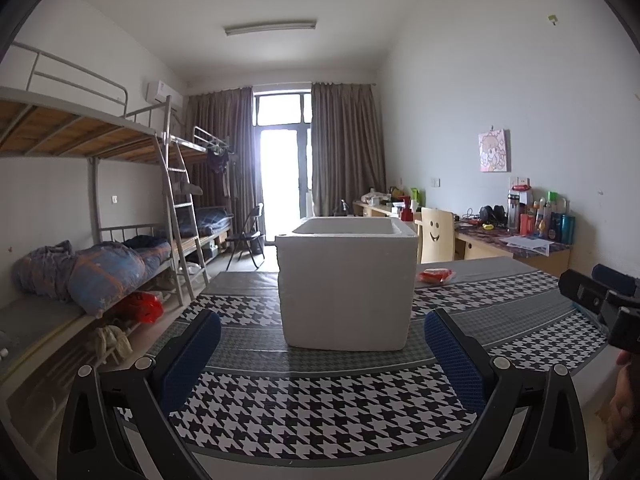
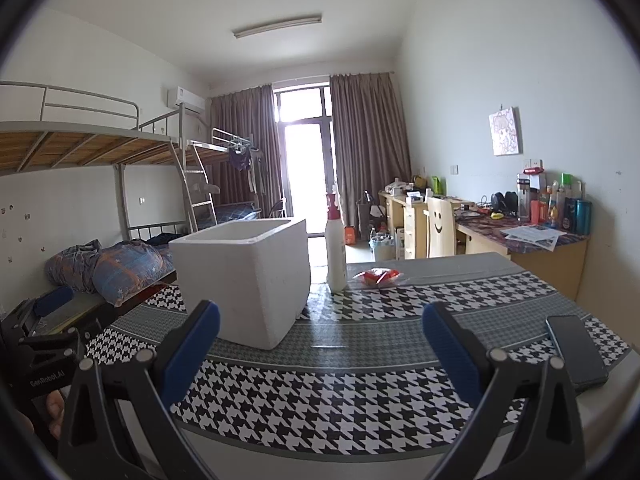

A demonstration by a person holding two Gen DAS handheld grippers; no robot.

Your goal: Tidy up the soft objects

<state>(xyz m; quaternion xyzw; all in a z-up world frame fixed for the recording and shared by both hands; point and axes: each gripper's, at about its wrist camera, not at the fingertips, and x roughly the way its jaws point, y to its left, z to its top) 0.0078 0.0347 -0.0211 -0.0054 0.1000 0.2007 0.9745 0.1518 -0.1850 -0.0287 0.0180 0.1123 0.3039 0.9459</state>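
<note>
Your white foam box (image 1: 347, 285) stands upright on the houndstooth-patterned table (image 1: 320, 408), directly ahead of your left gripper (image 1: 322, 350) and apart from it. In the right wrist view the box (image 2: 244, 280) sits ahead and left of your right gripper (image 2: 321, 342). A white bottle with a red cap (image 2: 335, 246) stands just right of the box, toward the far table edge. A red plastic-wrapped packet (image 2: 378, 276) lies on the table right of the bottle. A dark flat phone (image 2: 576, 350) lies near the table's right edge, right of your right gripper.
</note>
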